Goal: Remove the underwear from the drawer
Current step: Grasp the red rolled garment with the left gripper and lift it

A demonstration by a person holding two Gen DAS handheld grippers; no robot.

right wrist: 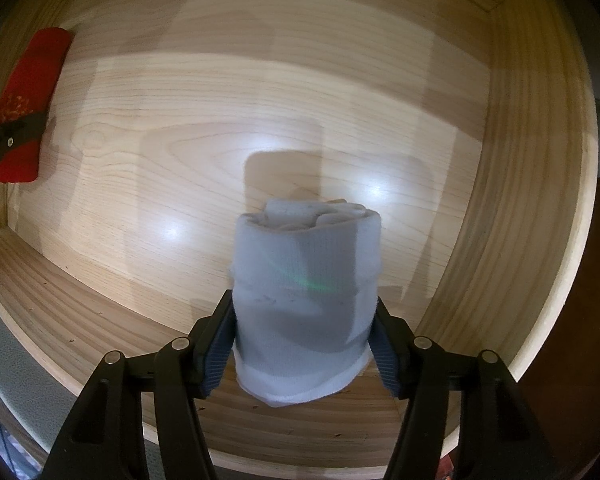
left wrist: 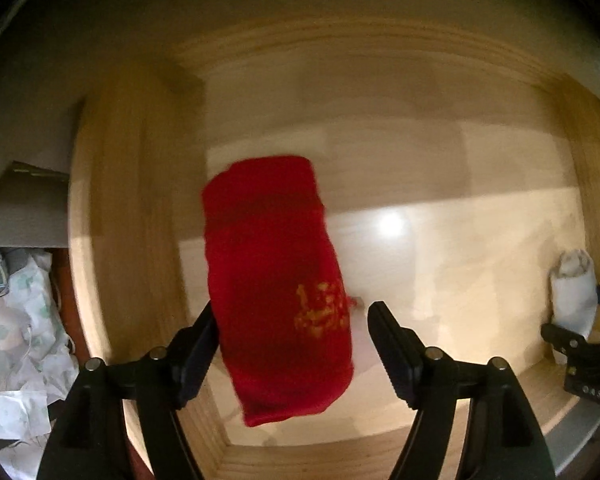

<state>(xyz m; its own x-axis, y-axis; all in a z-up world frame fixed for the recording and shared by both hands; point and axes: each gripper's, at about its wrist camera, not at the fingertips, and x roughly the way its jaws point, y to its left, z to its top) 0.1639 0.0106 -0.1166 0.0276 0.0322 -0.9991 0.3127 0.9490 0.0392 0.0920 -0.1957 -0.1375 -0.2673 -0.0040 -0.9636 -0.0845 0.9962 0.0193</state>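
Pale wood grain fills both views: the drawer (right wrist: 532, 128) is seen from above, its floor bare and glossy under several light spots, its walls standing on every side.

Two rolled garments are present. A red roll (left wrist: 276, 292) with a yellow print lies near the drawer's left wall, and a pale blue-white roll (right wrist: 306, 312) lies toward the front right. Both can be judged light, soft and easily crushed; a roll may loosen if it is pinched at an end, so the middle of the bundle, across its width, seems the better place to be taken.

The left hand-held gripper (left wrist: 292, 340) is seen pointing straight down over the red roll with its jaws spread wide; the left finger looks to be against the cloth while the right one stands clearly apart, so nothing is gripped. The right hand-held gripper (right wrist: 304, 344) has its jaws part-way closed, and the blue-white roll is pressed between the ribbed pads near its lower end.

Little stands in the way inside the drawer. The left wall sits close beside the red roll, which could crowd a finger there. Outside, crumpled leaf-printed cloth (left wrist: 24, 340) and a grey box (left wrist: 24, 212) are seen beyond that wall, well clear of the lift.
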